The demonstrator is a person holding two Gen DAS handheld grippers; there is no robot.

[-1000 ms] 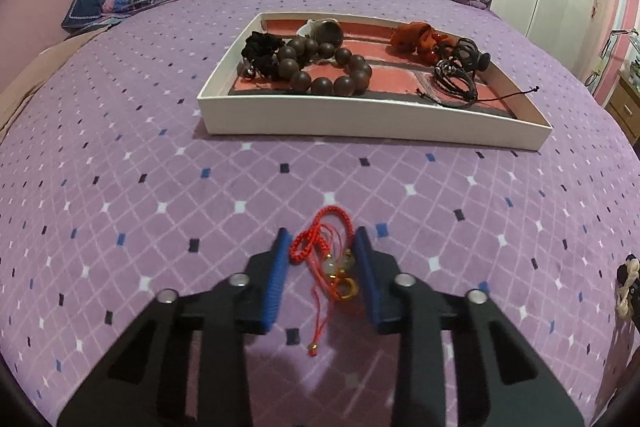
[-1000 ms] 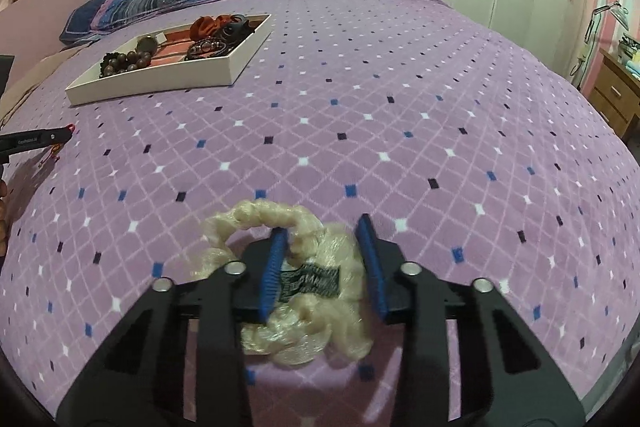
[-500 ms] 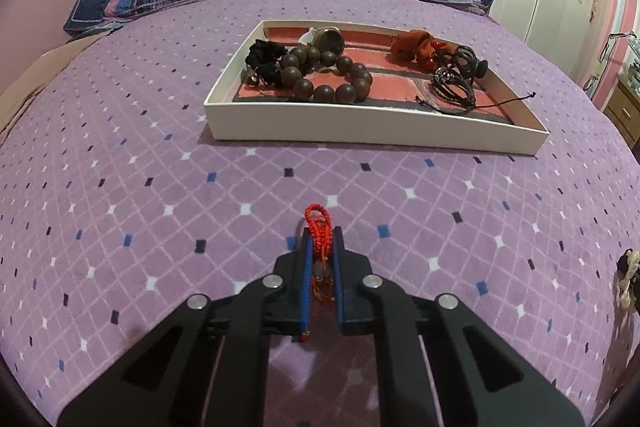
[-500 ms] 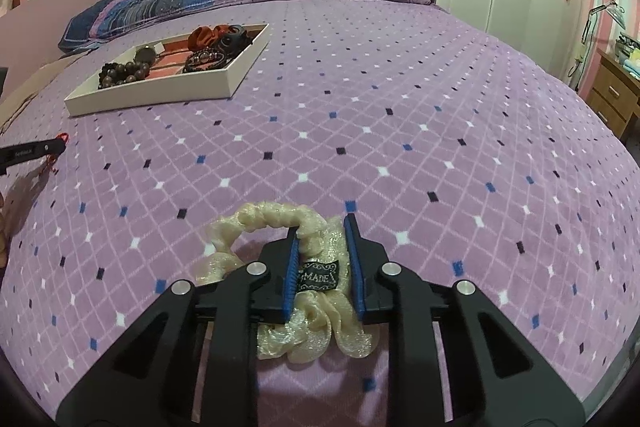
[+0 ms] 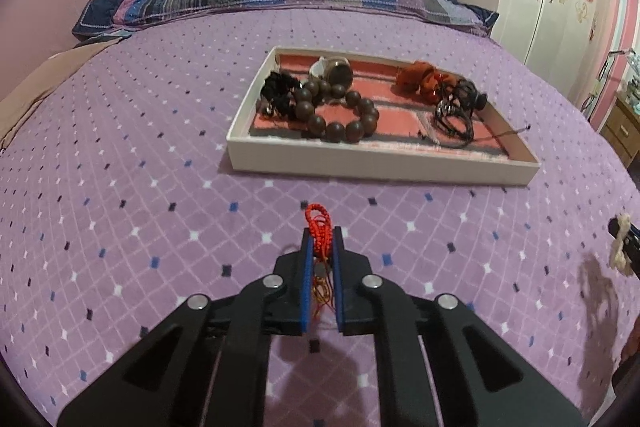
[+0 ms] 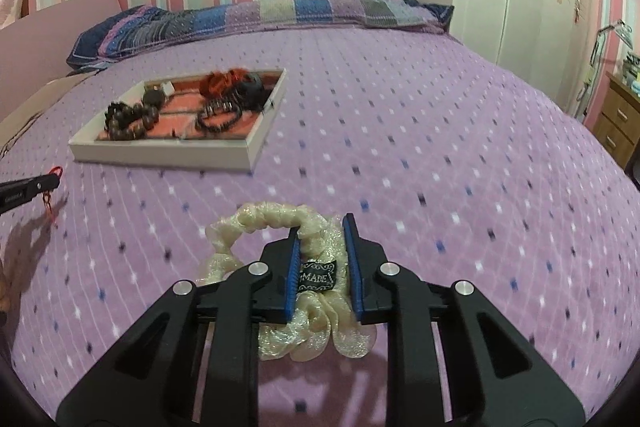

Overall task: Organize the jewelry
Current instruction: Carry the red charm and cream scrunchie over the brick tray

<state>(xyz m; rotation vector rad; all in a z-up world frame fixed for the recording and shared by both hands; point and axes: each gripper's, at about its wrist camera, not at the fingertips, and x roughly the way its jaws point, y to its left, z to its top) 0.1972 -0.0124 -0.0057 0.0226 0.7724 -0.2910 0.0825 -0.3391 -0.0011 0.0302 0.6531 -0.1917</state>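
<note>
Your red cord bracelet (image 5: 318,229) hangs pinched and lifted off the bed; your cream scrunchie (image 6: 304,267) too; the tray (image 5: 380,161) holds beads.

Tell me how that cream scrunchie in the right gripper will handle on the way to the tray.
The cream scrunchie looks soft and probably light: its ruffles bulge around the right gripper. It will likely droop and sway, since loops hang free. Its gathered fabric probably won't slip.

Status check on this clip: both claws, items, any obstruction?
Left claw shut on red cord bracelet. Right claw shut on cream scrunchie. Tray ahead, path unobstructed.
</note>
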